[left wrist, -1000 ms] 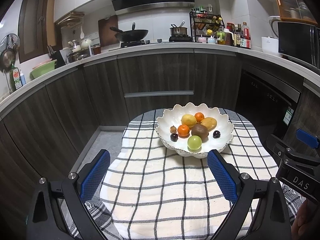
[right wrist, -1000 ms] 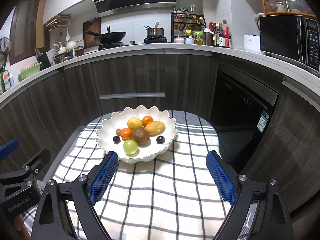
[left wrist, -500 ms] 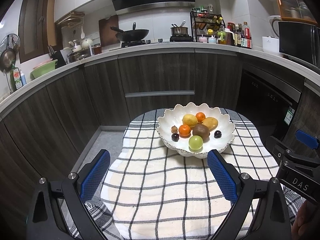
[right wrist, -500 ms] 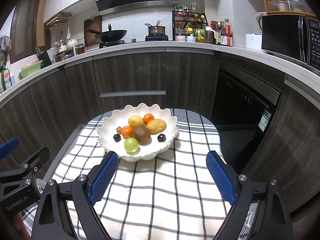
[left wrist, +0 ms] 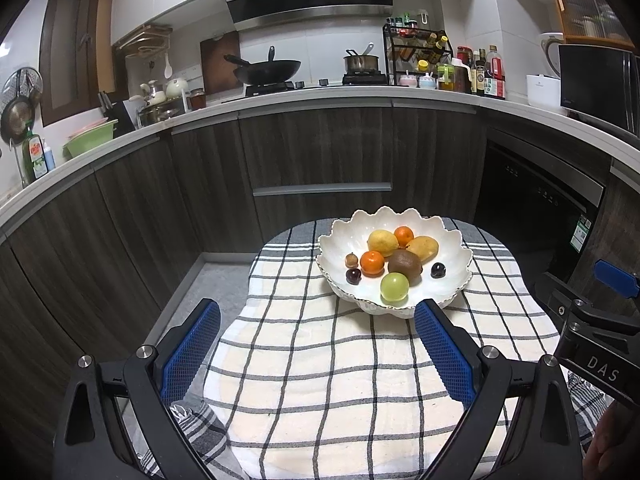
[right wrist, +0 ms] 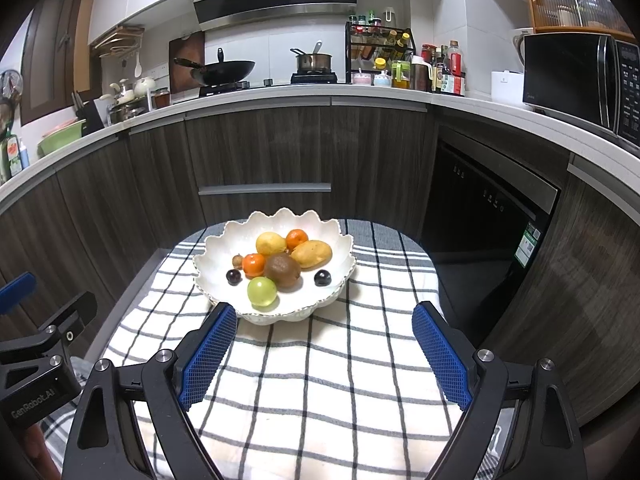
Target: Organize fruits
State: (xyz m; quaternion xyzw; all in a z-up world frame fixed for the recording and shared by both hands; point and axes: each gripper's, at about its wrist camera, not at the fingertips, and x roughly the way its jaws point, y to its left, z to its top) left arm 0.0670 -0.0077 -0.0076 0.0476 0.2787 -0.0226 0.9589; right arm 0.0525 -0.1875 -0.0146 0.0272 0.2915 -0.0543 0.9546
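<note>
Left gripper [left wrist: 316,320]: jaws wide apart, nothing between blue pads [left wrist: 444,354], pointing forward and downward. Right gripper [right wrist: 325,322]: same pose, jaws wide, empty, level beside left.

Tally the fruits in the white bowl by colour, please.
Orange: 2, one near the front and one at the back
Yellow: 2, a round one and a longer one
Green: 1
Brown: 2, a large one and a small one
Dark purple: 2, one left, one right
Total: 9, all inside the bowl
</note>
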